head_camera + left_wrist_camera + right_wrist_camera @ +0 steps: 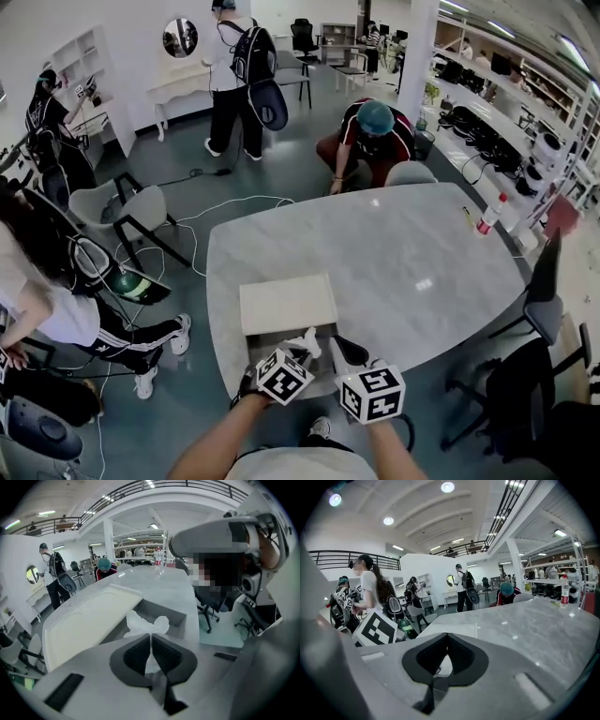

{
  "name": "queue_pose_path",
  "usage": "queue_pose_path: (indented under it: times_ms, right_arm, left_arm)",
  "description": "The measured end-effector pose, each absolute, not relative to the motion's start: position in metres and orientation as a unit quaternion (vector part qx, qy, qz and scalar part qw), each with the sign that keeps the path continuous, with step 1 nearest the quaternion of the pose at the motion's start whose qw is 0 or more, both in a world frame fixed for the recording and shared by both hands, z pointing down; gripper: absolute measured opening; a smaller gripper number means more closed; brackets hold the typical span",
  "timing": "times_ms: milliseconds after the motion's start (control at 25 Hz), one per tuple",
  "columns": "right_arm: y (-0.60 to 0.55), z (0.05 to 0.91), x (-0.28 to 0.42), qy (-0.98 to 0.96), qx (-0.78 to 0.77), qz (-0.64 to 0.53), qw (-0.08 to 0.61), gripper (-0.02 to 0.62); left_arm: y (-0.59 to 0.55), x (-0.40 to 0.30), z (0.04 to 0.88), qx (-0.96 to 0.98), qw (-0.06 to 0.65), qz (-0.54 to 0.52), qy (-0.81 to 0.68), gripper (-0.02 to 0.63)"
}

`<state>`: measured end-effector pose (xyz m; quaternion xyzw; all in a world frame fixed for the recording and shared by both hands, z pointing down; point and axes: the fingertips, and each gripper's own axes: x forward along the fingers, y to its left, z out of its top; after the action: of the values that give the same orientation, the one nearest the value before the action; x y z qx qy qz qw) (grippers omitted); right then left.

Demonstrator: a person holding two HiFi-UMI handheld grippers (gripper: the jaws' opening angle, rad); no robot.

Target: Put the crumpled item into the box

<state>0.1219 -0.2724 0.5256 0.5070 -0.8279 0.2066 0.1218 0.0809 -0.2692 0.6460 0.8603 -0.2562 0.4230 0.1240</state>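
On a grey marble table [403,253], the left gripper [150,641] is clamped on the crumpled paper [145,623] just above the open box [165,614], the right gripper [446,641] closed on nothing; the paper looks light, soft and springy, best pinched at its bunched middle.

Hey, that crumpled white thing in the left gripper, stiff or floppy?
Probably floppy and light: the crumpled item bunches in soft folds beyond the shut left gripper. It likely compresses easily, and should drop softly into the open box.
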Motion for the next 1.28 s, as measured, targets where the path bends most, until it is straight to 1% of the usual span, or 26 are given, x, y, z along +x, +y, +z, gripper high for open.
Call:
queue_pose_path:
  times_ms: [240, 560, 1080, 1280]
  right_arm:
    - [-0.279, 0.525, 0.133, -0.838, 0.487, 0.21, 0.128, 0.005]
    - [-0.28, 0.531, 0.143, -0.846, 0.473, 0.212, 0.129, 0.005]
    - [-0.279, 0.53, 0.152, -0.848, 0.47, 0.212, 0.126, 0.005]
    - [-0.275, 0.529, 0.145, -0.847, 0.471, 0.214, 0.125, 0.005]
  left_arm:
    - [-0.273, 0.088, 0.657, 0.842, 0.134, 0.455, -0.256, 0.018]
    - [-0.269, 0.096, 0.67, 0.832, 0.128, 0.481, -0.246, 0.018]
    - [-0.269, 0.101, 0.672, 0.829, 0.129, 0.481, -0.253, 0.02]
    - [-0.266, 0.095, 0.663, 0.837, 0.147, 0.459, -0.258, 0.02]
